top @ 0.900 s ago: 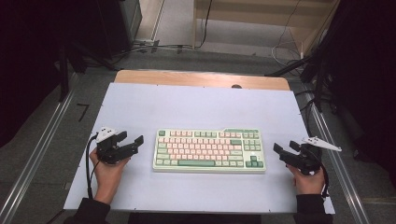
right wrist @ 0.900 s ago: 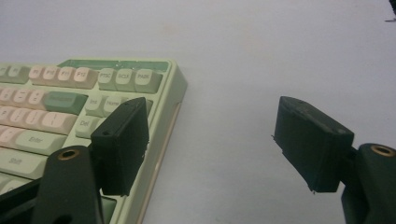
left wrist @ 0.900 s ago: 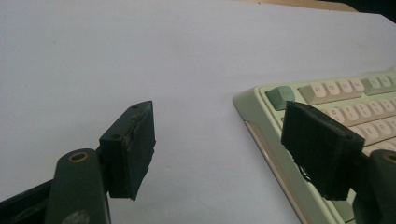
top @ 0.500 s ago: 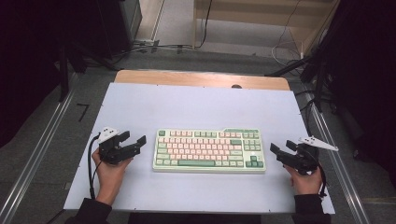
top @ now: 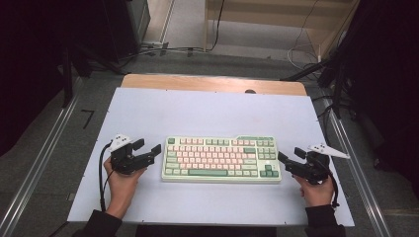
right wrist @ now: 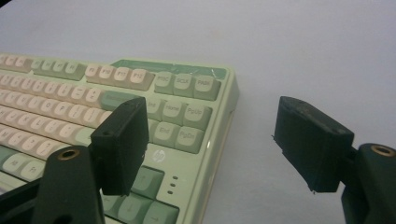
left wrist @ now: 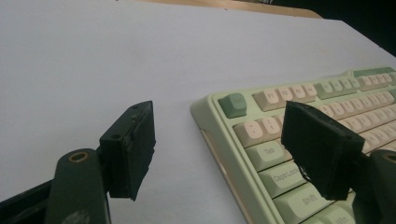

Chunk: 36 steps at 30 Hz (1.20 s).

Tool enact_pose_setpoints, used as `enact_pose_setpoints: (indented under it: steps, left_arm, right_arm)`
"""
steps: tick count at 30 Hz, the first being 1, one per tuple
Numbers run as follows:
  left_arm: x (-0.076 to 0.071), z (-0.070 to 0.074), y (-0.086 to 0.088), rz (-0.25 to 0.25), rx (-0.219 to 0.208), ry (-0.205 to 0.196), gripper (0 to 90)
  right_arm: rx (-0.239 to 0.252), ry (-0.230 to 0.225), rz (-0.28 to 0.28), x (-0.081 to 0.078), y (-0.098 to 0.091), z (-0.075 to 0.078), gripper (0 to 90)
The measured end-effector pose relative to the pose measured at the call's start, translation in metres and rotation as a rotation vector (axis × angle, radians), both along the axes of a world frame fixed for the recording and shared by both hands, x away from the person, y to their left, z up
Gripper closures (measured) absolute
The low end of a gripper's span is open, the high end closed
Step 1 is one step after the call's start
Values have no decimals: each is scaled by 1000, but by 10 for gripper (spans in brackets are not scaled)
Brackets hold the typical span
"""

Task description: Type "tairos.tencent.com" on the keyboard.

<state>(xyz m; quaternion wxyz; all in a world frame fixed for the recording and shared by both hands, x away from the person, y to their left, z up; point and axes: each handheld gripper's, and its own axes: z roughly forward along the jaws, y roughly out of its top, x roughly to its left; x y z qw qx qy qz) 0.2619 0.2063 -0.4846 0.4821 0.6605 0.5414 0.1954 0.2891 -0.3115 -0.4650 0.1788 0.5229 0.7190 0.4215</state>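
Green and cream, the keyboard (top: pixel 221 159) lies flat on the white table (top: pixel 207 111), near the person's edge and about in the middle from side to side. Close beside the keyboard's left end is the left gripper (top: pixel 148 148), held in a hand (top: pixel 121 180). Its jaws are spread wide with nothing between them, and in the left gripper view the keyboard's near left corner sits in the gap. Close beside the keyboard's right end is the right gripper (top: pixel 289 159), also spread wide and holding nothing. Its jaws point at the keyboard's right edge. Neither gripper touches the keyboard.
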Motion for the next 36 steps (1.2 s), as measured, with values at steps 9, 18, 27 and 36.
enact_pose_setpoints:
  steps: [9,18,27,36]
  left_arm:
    - [1,2,-16,-37,-1,-12,269]
    - [2,4,-31,-71,4,-26,269]
    - [4,3,-44,-100,12,-27,269]
    - [6,2,-54,-124,21,-30,269]
  right_arm:
    - [6,-5,38,0,14,2,245]
    - [9,-3,85,1,32,3,246]
    - [16,-1,113,2,44,3,246]
    - [24,3,155,4,62,3,247]
